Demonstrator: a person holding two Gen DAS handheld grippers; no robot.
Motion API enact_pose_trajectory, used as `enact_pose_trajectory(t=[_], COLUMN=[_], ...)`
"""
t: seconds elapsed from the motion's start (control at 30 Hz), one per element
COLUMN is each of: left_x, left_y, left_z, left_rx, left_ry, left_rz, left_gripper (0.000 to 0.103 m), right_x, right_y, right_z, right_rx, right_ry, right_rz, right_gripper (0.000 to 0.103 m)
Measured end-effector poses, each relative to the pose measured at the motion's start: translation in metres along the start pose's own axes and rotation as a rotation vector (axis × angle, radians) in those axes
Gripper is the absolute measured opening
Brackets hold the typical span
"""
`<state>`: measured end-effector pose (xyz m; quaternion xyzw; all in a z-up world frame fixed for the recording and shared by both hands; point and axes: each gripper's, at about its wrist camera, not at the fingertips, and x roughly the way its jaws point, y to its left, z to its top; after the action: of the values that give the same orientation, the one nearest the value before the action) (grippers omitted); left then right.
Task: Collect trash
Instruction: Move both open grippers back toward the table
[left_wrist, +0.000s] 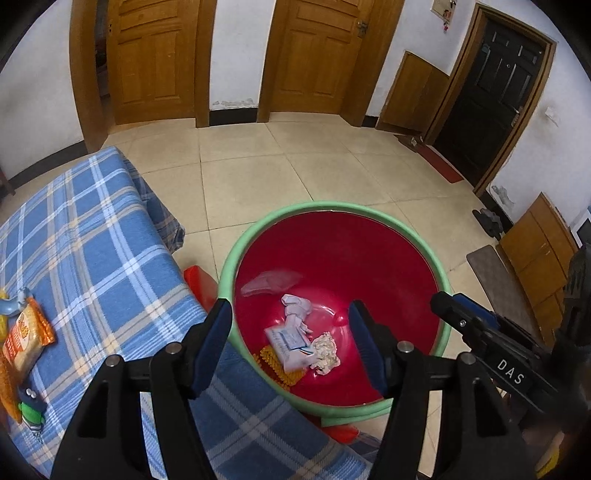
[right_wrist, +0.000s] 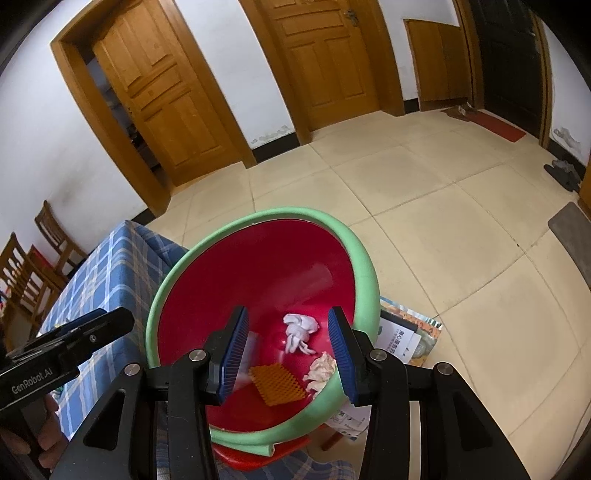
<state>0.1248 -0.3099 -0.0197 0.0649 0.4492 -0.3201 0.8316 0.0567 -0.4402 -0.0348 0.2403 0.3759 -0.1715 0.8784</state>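
A red basin with a green rim (left_wrist: 402, 229) (right_wrist: 365, 266) stands beside the table. It holds a crumpled white tissue (left_wrist: 295, 308) (right_wrist: 299, 328), a white wipes pack (left_wrist: 288, 345), a paper wad (left_wrist: 325, 350) (right_wrist: 319, 373) and an orange ridged piece (right_wrist: 275, 384). My left gripper (left_wrist: 290, 332) is open and empty above the basin. My right gripper (right_wrist: 288, 343) is open and empty above it too. An orange snack packet (left_wrist: 26, 339) lies on the blue plaid tablecloth (left_wrist: 92, 258).
A green and dark small item (left_wrist: 31, 406) lies near the snack packet. A red stool (right_wrist: 258, 454) sits under the basin. Papers (right_wrist: 402, 339) lie on the tiled floor. Wooden chairs (right_wrist: 22, 273) stand at left. Wooden doors line the far wall.
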Motion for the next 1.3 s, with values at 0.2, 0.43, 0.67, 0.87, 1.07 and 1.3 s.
enact_pose_trajectory(t=[0.2, 0.43, 0.67, 0.87, 1.07, 1.3], left_x=[-0.011, -0.031, -0.054, -0.074, -0.097, -0.123], left_y=[0.01, 0.026, 0.048, 0.065, 0.086, 0.117], left_z=[-0.003, -0.008, -0.018, -0.026, -0.037, -0.049], left_rx=[-0.023, -0.066, -0.117, -0.157, -0.204, -0.264], left_ry=[-0.018, -0.048, -0.083, -0.111, -0.142, -0.182], left_rz=[0.001, 0.015, 0.053, 0.089, 0.127, 0.182], left_gripper=[0.065, 0.065, 0.065, 0.065, 0.065, 0.065], right_x=[-0.007, -0.02, -0.032, -0.038, -0.044, -0.048], right_y=[0.009, 0.024, 0.046, 0.065, 0.087, 0.116], right_z=[0.0, -0.002, -0.004, -0.007, -0.01, -0.012], right_rx=[-0.016, -0.045, -0.085, -0.118, -0.15, -0.188], right_ry=[-0.012, -0.028, -0.042, -0.052, -0.058, -0.058], right_rz=[0.001, 0.01, 0.038, 0.066, 0.096, 0.14], right_gripper=[0.046, 0.046, 0.047, 0.047, 0.047, 0.047])
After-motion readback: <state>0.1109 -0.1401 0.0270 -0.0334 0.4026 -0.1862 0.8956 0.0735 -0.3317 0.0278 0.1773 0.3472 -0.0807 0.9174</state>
